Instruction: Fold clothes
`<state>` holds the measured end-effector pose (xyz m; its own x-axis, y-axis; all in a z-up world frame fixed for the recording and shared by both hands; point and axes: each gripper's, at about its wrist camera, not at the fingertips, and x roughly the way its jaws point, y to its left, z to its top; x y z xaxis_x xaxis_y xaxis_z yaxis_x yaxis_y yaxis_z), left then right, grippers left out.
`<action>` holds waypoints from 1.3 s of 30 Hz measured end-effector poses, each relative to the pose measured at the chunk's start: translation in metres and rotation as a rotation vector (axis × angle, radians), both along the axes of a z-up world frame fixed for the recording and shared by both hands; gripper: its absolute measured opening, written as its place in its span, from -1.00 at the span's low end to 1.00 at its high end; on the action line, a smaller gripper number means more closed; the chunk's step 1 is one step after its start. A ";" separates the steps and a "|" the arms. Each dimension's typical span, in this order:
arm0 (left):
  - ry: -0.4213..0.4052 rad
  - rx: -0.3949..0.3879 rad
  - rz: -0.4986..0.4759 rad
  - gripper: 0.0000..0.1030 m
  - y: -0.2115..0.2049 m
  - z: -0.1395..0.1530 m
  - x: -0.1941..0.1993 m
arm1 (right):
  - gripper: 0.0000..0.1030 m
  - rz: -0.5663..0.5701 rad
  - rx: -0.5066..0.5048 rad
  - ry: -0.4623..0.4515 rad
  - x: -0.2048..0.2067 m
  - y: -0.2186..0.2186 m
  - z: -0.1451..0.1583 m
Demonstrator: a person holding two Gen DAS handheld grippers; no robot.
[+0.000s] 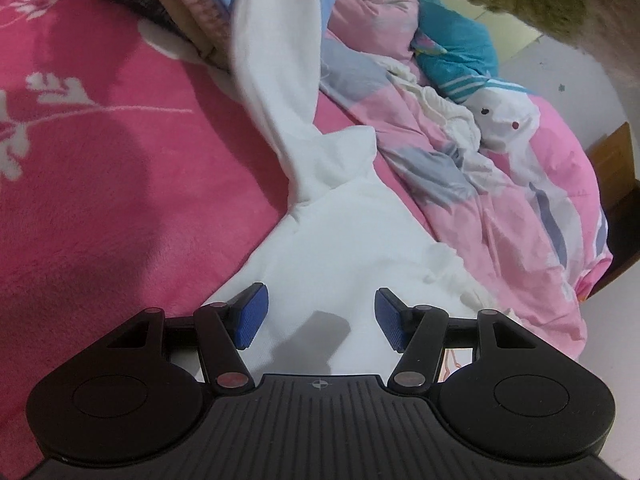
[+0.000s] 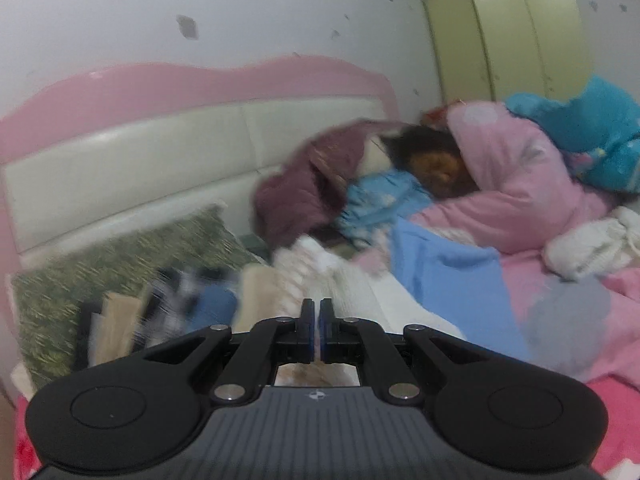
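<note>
Nearest in the left wrist view, the left gripper is seen with its jaws standing well apart, the blue pads flanking bare cloth and pressing on nothing. Directly beneath and ahead of them the white garment is spread on the pink blanket. Its broad part lies right at the jaws; from there it narrows into a twisted band that runs away and up to the left, towards the far pile of clothes. So the long axis is laid near-to-far, almost along the line the gripper points, and the near hem is judged to be the natural place to be pinched. Whether the pad tips actually touch the fabric cannot be told. To the right, the pink patterned quilt is bunched alongside, just beside the garment's edge.

In the right wrist view, the right gripper is shown with its jaws drawn fully together, and nothing is seen caught between them. It is aimed over blurred cloth: a white strip and a light blue piece are seen just past the tips, folded items to the left, the headboard far behind. The left hand is judged much the nearer to the garment; the coming grasp is expected to be taken there.
</note>
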<state>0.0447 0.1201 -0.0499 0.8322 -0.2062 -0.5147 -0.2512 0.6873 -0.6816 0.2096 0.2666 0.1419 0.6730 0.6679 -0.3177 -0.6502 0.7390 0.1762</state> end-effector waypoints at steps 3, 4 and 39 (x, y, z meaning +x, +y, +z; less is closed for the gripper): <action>-0.001 0.002 0.000 0.15 0.000 0.000 0.000 | -1.00 0.052 0.042 -0.034 -0.008 0.002 0.012; -0.002 0.004 0.000 0.15 0.000 0.000 0.000 | -1.00 0.060 0.037 -0.043 -0.010 0.004 0.015; -0.001 0.049 -0.011 0.17 -0.003 -0.001 0.003 | -0.81 -0.018 -0.170 -0.304 -0.018 -0.011 0.014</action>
